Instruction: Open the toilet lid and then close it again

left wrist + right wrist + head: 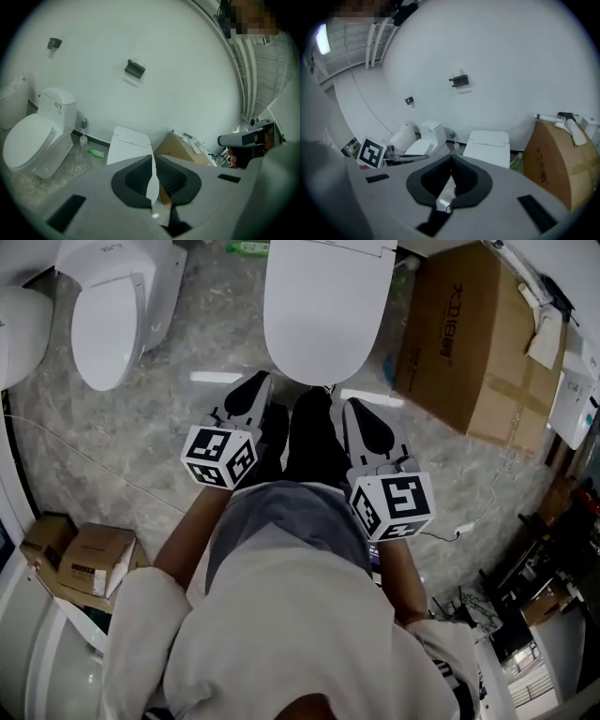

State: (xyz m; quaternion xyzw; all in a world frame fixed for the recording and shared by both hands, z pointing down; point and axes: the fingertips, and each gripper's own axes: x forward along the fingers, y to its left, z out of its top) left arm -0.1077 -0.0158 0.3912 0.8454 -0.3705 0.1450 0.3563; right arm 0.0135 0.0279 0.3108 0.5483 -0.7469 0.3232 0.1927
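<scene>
Head view counts three toilets along the far wall. The task's toilet (323, 277) stands in the middle, straight ahead of the person. A second toilet (112, 306) stands to its left, and a third toilet (19, 334) is cut by the left edge. There are two grippers. One large cardboard box (478, 343) stands just right of the middle toilet, and two small boxes (94, 559) lie by the left edge.

The toilet lid (323, 324) is down, lying flat over the bowl. Its long axis runs straight away from the person, with the rounded front end pointing back at them and the hinge end toward the wall.

The left gripper (258, 382) and right gripper (356, 413) are held side by side near the lid's front end, aimed toward it and downward. Each gripper's own view shows its jaw tips meeting with nothing between them, and the toilet some way beyond.

The floor (169, 437) is grey marbled tile. The wall (497, 56) behind is plain white with two small dark fittings (460, 80). A green bottle (96, 153) lies on the floor between the toilets.
</scene>
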